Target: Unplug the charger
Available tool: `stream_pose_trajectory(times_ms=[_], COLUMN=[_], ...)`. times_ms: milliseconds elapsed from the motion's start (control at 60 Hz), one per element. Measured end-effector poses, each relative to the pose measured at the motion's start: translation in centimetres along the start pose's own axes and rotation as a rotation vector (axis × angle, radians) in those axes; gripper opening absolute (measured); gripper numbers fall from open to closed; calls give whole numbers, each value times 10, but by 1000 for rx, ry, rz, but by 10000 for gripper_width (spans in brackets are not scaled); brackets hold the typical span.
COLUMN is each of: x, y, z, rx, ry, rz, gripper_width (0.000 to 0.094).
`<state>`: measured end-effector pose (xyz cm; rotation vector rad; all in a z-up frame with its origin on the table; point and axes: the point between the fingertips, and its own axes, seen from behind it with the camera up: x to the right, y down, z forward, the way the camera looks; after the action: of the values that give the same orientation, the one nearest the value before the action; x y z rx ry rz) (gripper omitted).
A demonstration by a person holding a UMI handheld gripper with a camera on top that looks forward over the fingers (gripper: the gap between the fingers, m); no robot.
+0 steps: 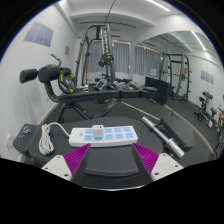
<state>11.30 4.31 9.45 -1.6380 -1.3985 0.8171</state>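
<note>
Here, in the gripper view, the hand-held gripper (112,158) hangs with its two magenta pads (78,158) spread wide and nothing between them, just short of a white power strip (99,133) that lies on a dark round bench (150,178). The strip runs across the view just ahead of the fingertips, with a row of blue-tinted sockets along its top. At its left end a white cable (45,142) curls away over the bench top. No separate charger body can be made out standing in any socket (the strip is too small in view to tell a plug from a socket face), so the first job is likely to find which socket is occupied. To do the step well, the person would probably bring the fingers down either side of the charger's body, square to it, close firmly on its flat faces, and pull straight up along the pins, not at a slant. The strip is light and loose, so it may lift with the plug; a short, firm pull seems wiser. Beyond the bench stand gym machines (100,55), well apart from the work.
</note>
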Motion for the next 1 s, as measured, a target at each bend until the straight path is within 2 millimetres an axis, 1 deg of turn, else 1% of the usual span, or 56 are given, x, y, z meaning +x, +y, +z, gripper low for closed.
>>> stream_pose_trajectory(times_ms=[83, 150, 267, 417, 600, 717, 800, 917, 967, 1000], x=[-26, -42, -56, -63, -65, -67, -70, -71, -71, -68], y=[-1, -1, 0, -3, -8, -9, -9, -7, -8, -7], z=[8, 17, 36, 74, 128, 156, 169, 179, 182, 185], rx=[15, 23, 44, 59, 48, 30, 23, 23, 28, 19], ry=[-54, -91, -115, -119, -122, -128, -127, -121, -116, -112], rz=[-15, -14, -26, -18, -5, 3, -2, -3, -5, -1], gripper_width=[858, 859, 859, 858, 858, 857, 853, 841, 796, 733])
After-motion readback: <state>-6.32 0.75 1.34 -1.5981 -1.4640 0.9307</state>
